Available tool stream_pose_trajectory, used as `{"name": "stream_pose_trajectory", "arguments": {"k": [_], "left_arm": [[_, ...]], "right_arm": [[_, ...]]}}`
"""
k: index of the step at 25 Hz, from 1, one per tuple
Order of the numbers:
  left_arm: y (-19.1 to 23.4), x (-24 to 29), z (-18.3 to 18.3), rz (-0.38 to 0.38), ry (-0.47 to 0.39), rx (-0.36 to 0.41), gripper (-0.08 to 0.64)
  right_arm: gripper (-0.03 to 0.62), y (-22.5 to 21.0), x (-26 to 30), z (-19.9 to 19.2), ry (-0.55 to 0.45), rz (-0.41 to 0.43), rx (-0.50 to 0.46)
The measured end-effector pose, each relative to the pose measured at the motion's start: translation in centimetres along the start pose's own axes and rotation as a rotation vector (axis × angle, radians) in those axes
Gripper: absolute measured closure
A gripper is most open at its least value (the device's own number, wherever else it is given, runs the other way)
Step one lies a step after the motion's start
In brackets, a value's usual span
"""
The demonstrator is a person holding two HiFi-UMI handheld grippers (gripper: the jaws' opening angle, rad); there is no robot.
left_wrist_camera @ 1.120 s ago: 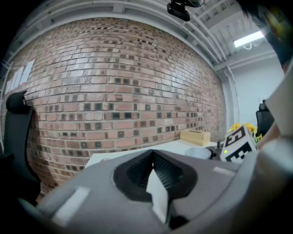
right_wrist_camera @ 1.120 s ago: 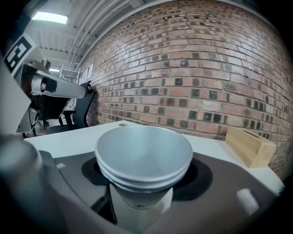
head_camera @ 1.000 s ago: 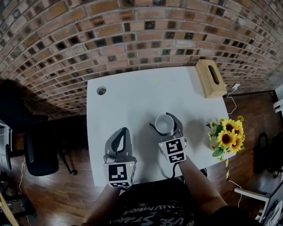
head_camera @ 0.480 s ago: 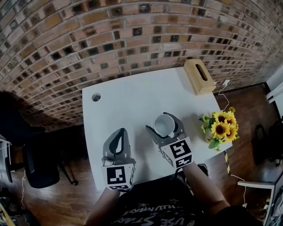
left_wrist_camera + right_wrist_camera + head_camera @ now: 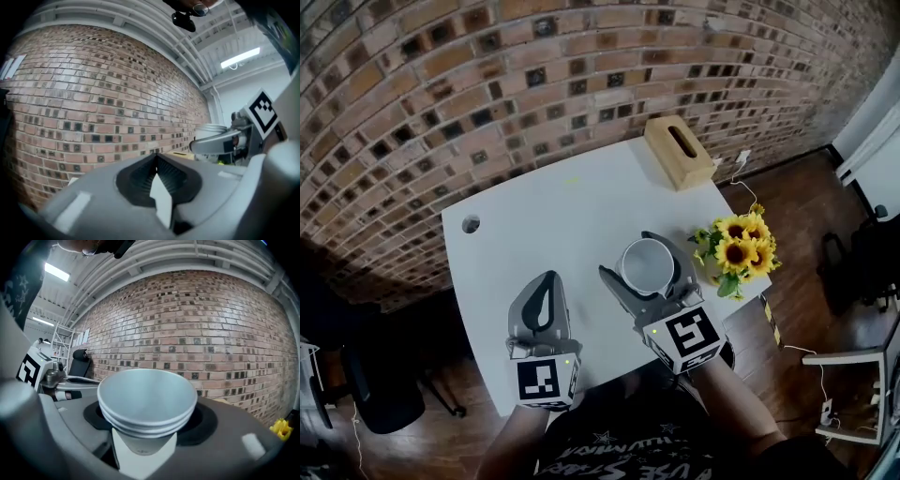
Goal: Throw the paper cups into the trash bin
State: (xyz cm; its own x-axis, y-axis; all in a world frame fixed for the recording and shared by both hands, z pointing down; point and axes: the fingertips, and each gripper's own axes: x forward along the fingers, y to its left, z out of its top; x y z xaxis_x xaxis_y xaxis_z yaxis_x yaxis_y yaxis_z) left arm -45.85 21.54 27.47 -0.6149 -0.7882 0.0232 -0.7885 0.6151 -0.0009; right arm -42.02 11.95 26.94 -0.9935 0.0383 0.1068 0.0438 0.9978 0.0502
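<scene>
Brick wall (image 5: 487, 84): seen behind the table in all three views.
Ceiling (image 5: 154, 256): shown only in the two gripper views, white and ribbed, with strip lights.
Wooden floor (image 5: 825, 309): shown only in the head view, around the table.
White table (image 5: 553, 216): seen whole from above in the head view; barely seen in the gripper views.
Black chair (image 5: 84, 357): seen at the far left of the right gripper view, against the wall.
Wooden box (image 5: 678, 152): placed at the table's far right corner, with a slot in its top.
Sunflowers (image 5: 736, 253): set at the table's right edge, just beside the right gripper; only a yellow scrap is caught in the right gripper view.
Right gripper (image 5: 630, 255): clasped around the paper cups, one jaw on each side.
Left gripper (image 5: 546, 281): jaws are pressed together with nothing between them, as its own view confirms.
Paper cups (image 5: 147, 399): held upright above the table's near right part; the head view shows one round opening, while the right gripper view reveals several nested rims.
Hole (image 5: 470, 224): seen near the table's far left corner, in the head view only.
</scene>
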Motion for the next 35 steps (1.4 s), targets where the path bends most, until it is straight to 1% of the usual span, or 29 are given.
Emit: {"name": "stream_pose_trajectory", "arguments": {"k": [4,7,11,15,17,23,27,32,35], "left_arm": [[-2.9,1.2,0.7,-0.067,-0.006,0.013,0.555],[-6.3,2.0,1.0,-0.135,-0.002,0.022,0.555],[-12.6,2.9,1.4,-0.236,-0.011,0.037,0.555],[-20.0,3.0,1.8,-0.342,-0.017,0.045,0.555],[-23.6,2.8,1.8,-0.398,-0.016,0.051,0.554],[-33.7,0.8,1.4,-0.543,-0.01,0.078,0.555],[-39.9,-0.6,0.5,-0.626,0.005,0.087,0.555],[-47.3,-2.4,-0.4,-0.734,0.014,0.096,0.555],[-51.2,-3.7,-1.3,-0.816,0.019,0.111,0.555]], "right_arm": [[0.244,-2.6,-2.6,1.1,-0.044,-0.068,-0.012],[0.244,-4.7,-5.7,1.1,-0.051,-0.131,-0.01],[0.244,-8.2,-11.0,0.6,-0.06,-0.225,-0.011],[0.244,-11.5,-17.0,0.5,-0.049,-0.315,0.046],[0.244,-13.1,-20.2,0.1,-0.05,-0.366,0.055],[0.242,-16.9,-30.4,-2.8,-0.031,-0.514,0.076],[0.243,-18.8,-37.0,-5.4,-0.016,-0.608,0.116],[0.242,-20.3,-44.0,-7.6,-0.002,-0.704,0.131],[0.242,-21.1,-47.7,-8.9,0.012,-0.763,0.146]]}}
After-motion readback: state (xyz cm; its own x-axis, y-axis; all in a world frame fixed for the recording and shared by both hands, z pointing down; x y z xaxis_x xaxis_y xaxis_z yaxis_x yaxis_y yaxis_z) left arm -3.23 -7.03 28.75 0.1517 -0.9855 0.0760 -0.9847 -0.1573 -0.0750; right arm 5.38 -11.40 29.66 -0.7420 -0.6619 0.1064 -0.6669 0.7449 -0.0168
